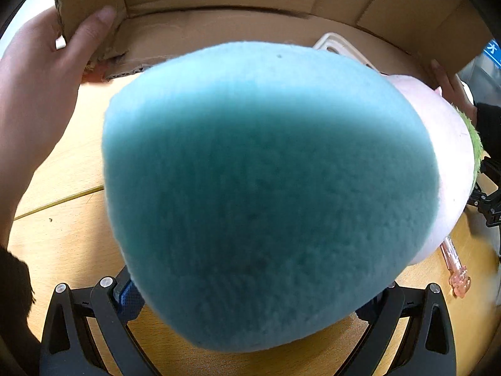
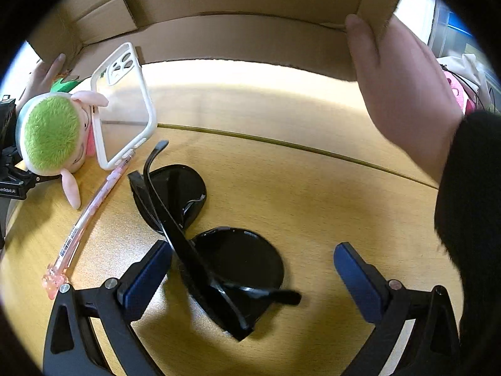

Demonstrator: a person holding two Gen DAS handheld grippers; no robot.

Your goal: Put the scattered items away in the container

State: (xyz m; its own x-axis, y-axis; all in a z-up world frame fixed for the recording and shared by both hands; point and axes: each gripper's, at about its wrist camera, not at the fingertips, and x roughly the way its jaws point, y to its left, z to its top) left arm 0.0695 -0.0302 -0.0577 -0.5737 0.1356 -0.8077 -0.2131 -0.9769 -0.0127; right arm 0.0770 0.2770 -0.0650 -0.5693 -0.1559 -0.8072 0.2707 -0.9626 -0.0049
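My left gripper is shut on a plush toy; its blue back fills the left wrist view. The same toy, with green hair and pink ears, shows in the right wrist view at the left. My right gripper is open, its blue pads either side of black sunglasses lying on the wooden table. A white-rimmed clear phone case leans beside the plush. A pink pen lies by the sunglasses; it also shows in the left wrist view. The cardboard box lies on its side, open toward me.
A person's two hands hold the box sides: one shows at the left in the left wrist view, the other at the right in the right wrist view. A dark sleeve stands close to my right gripper.
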